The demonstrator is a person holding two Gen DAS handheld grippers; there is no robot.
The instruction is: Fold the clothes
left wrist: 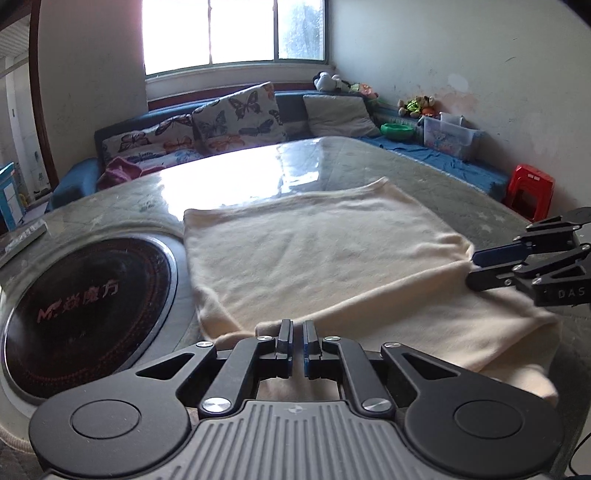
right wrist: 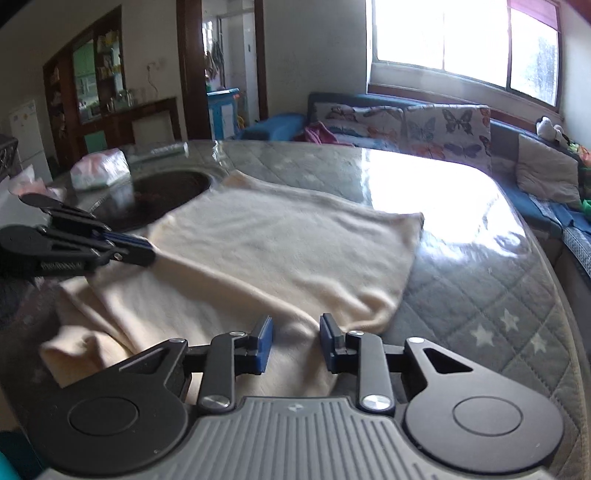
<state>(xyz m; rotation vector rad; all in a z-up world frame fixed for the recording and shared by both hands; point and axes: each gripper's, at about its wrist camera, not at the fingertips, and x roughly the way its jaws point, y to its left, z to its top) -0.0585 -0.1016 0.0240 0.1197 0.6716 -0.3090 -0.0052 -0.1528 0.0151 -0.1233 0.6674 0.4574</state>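
While the fuzzy cream garment lies folded on the quilted, glass-topped table, its near edge is pinched by the left gripper. The right gripper is held apart above the cloth.

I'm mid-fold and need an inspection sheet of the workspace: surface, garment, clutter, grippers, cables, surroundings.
Surface: round table with grey quilted star-pattern cover under glossy clear sheet; dark round cooktop inset.
Job's things: cream knitted garment lying partly folded, near edge doubled over.
Clutter: white plastic bags beyond the cooktop.
Grippers: left gripper nearly closed at the garment's near edge, cloth between its fingers not confirmed; right gripper open over the garment's near corner.
Cables: thin dark cable at the table edge.
Surroundings: blue sofa with butterfly-print cushions, bright window, red plastic stool.
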